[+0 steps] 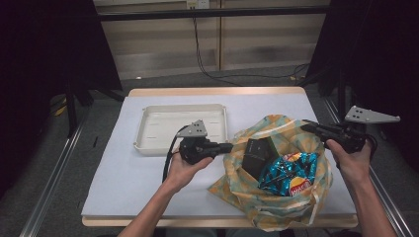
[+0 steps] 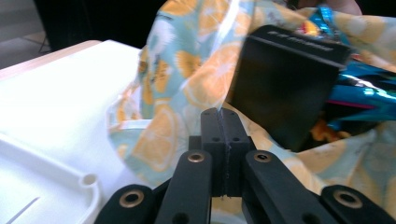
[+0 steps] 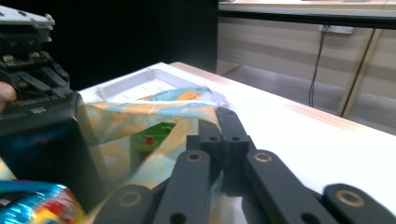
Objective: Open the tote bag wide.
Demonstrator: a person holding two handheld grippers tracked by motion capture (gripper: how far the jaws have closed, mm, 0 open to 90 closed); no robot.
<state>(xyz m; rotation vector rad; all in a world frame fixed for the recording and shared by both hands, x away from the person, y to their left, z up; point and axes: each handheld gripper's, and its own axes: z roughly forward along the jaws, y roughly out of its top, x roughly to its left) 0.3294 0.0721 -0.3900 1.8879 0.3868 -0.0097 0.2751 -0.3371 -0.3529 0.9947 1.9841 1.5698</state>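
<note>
At the mouth of the cloth bag (image 1: 276,173), both pairs of tongs are pressed together on fabric. The left tongs (image 1: 228,146) pinch the bag's near-left rim; in the left gripper view the jaws stand closed with the orange-print cloth caught between them (image 2: 224,128). The right tongs (image 1: 307,124) pinch the far-right rim, and the right gripper view shows the same, jaws closed on a fold of cloth (image 3: 224,135). Between them the mouth is drawn wide open.

Inside the bag sit a black box (image 1: 259,153), leaning upright near the left rim, and a shiny blue snack packet (image 1: 291,173) beside it toward the right. The bag rests on the right half of the white desk (image 1: 123,173); an empty cream tray (image 1: 148,123) lies to its left, just behind the left hand.

My worry is the grip itself: each hold looks to be on a thin edge of cloth, so a harder pull apart could slide the fabric out of one pair of tongs and let the mouth collapse over the goods. Lifting unevenly might tip the black box over onto the packet.
</note>
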